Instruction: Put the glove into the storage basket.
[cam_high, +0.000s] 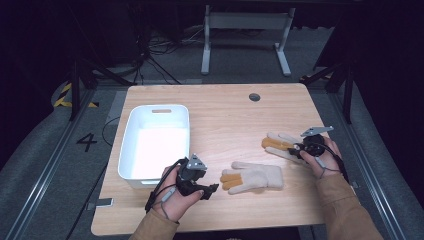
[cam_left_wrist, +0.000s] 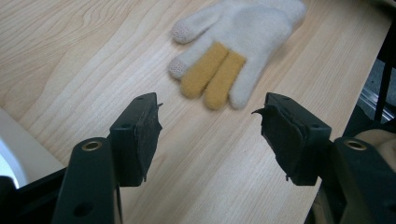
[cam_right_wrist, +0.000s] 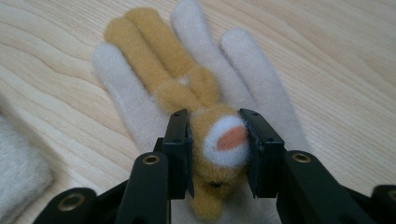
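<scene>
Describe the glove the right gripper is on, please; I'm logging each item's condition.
The far glove is a cream, fuzzy knit one with two mustard fingers and a small mustard plush shape bearing a white-and-orange patch. It lies flat on the wooden table, fingers pointing away from the right gripper, whose jaws are shut on that plush shape. The other glove lies apart from it.

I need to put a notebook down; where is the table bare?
Bare wood runs along the far edge, between the white bin and the round grommet. It is crowded near the front: two gloves and both grippers.
</scene>
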